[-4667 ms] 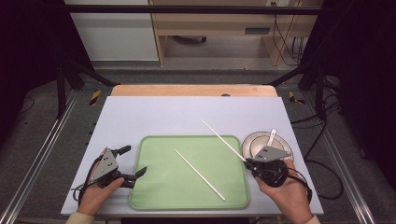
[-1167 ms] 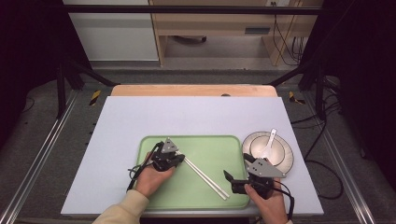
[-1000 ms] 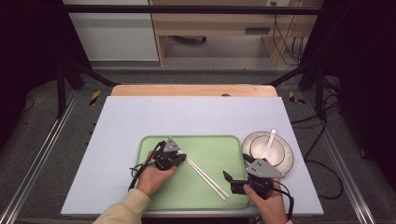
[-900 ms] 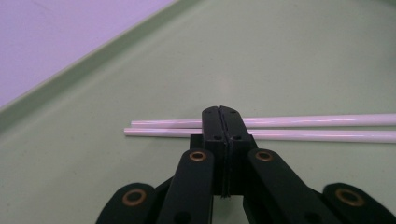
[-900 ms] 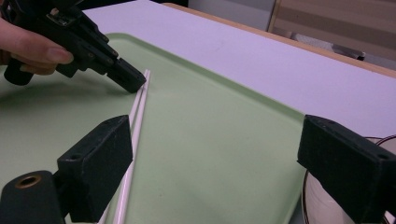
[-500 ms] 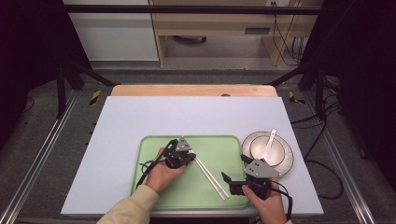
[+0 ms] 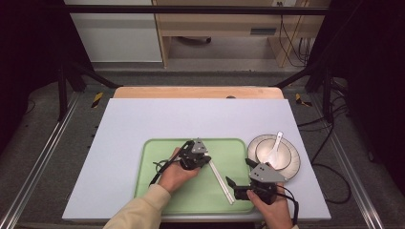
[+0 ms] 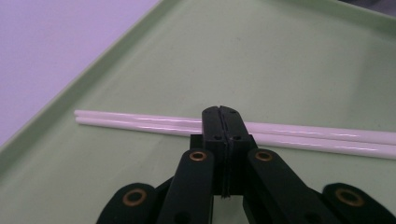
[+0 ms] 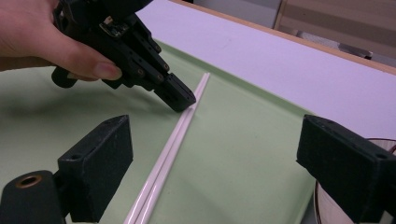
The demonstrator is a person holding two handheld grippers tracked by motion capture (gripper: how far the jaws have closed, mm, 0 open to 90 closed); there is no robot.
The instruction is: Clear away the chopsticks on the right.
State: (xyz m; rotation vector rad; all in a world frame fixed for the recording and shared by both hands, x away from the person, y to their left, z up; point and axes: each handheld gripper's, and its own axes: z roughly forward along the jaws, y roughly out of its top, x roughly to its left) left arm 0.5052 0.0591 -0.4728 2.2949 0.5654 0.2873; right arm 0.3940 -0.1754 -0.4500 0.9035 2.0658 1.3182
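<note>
Two white chopsticks side by side on the green tray, left gripper's closed tip pressed at them, right gripper spread wide nearby.

Centre of the high view: the left gripper [image 7: 206,161], jaws shut tight together with nothing between them, has its tip down at the pair of long white plastic chopsticks [image 7: 221,180] lying touching each other on the shallow pale green rectangular tray [image 7: 157,145]. In the left gripper view the chopsticks [image 8: 140,122] run straight across just beyond the closed tip. Lower right of centre, the right gripper [image 7: 230,187] sits with jaws wide apart, gripping nothing, the chopsticks [image 9: 173,142] running up between them. Right of the tray, a round grey plate [image 7: 292,164] carries a white ceramic soup spoon [image 7: 274,151], all on the lavender-white table top [image 7: 143,114].
</note>
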